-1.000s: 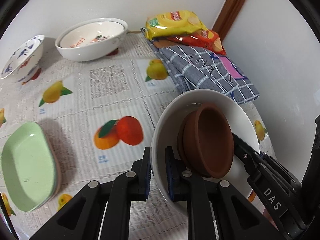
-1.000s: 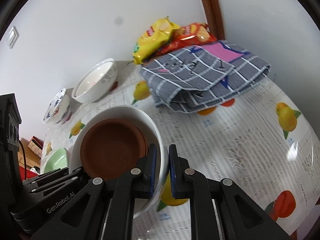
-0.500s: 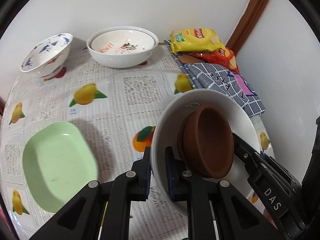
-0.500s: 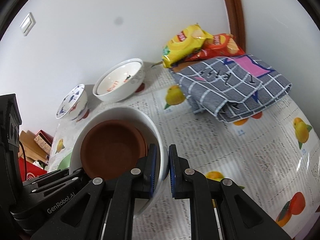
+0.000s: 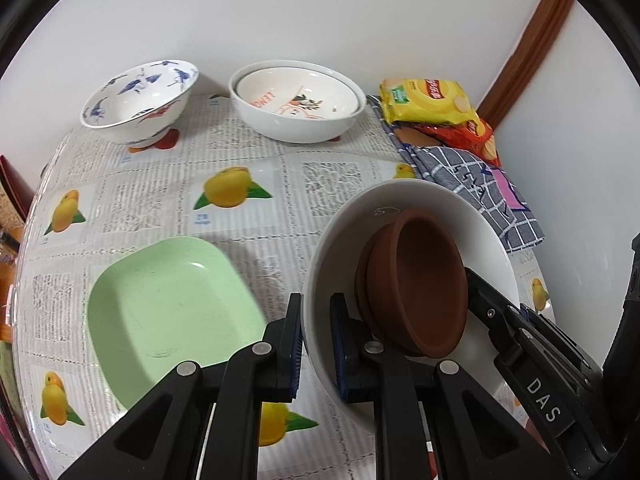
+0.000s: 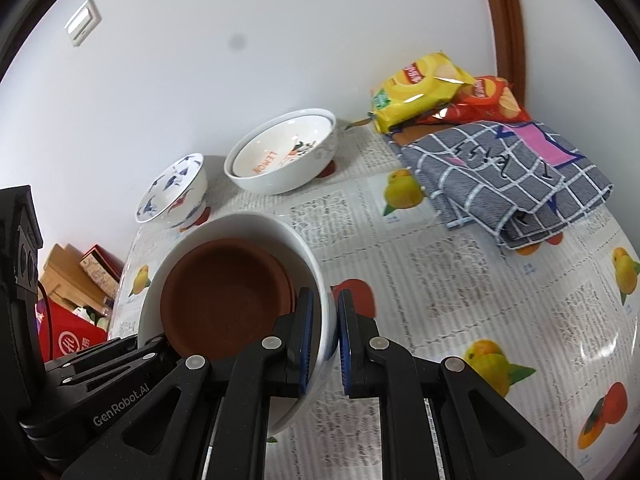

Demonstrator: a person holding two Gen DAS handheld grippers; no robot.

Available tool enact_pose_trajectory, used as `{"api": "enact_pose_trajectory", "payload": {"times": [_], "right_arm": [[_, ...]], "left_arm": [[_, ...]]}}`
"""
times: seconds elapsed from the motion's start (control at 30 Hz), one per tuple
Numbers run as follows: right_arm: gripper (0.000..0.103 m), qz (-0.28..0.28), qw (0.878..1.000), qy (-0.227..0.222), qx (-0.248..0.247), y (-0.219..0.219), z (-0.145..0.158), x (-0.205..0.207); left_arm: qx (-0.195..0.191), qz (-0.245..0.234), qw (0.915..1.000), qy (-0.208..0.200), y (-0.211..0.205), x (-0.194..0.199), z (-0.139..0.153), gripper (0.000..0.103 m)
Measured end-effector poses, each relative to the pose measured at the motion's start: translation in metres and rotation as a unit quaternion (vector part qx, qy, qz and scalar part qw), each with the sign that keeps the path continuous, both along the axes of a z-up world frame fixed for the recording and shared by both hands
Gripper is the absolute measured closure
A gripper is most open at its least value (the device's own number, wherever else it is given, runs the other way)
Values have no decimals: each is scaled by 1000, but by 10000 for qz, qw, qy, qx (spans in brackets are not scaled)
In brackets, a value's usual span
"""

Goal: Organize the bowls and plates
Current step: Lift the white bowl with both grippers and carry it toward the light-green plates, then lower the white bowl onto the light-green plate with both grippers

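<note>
A large white bowl (image 5: 424, 208) holds stacked brown bowls (image 5: 420, 280). My left gripper (image 5: 316, 344) is shut on its left rim and my right gripper (image 6: 322, 336) is shut on its right rim (image 6: 316, 280), holding it tilted above the table. The brown bowls show in the right wrist view (image 6: 224, 300) too. A green rectangular plate (image 5: 168, 312) lies to the left below. At the back stand a blue-patterned bowl (image 5: 140, 104) and stacked white bowls with orange print (image 5: 298, 106).
A folded grey checked cloth (image 6: 508, 176) and snack bags (image 6: 424, 84) lie at the back right by the wall. The table has a fruit-print cover (image 5: 228, 192). Boxes (image 6: 76, 280) sit beyond the left edge.
Both grippers have carried the white bowl leftward and back; the green plate and rear bowls now sit more centrally in the left wrist view.
</note>
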State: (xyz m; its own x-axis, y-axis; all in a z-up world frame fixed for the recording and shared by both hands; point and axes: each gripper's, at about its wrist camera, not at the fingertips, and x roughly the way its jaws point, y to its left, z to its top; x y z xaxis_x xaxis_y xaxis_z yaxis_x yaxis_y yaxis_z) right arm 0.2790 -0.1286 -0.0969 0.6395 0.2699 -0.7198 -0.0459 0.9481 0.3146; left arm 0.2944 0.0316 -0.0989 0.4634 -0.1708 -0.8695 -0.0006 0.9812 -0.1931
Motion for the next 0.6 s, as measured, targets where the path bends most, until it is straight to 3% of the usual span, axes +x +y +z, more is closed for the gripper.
{"api": "enact_pose_trajectory", "payload": {"times": [0.6], "right_arm": [[91, 404, 9991, -79, -41, 51, 3, 11]], "left_arm": [[-50, 369, 9993, -72, 53, -3, 3, 90]]}}
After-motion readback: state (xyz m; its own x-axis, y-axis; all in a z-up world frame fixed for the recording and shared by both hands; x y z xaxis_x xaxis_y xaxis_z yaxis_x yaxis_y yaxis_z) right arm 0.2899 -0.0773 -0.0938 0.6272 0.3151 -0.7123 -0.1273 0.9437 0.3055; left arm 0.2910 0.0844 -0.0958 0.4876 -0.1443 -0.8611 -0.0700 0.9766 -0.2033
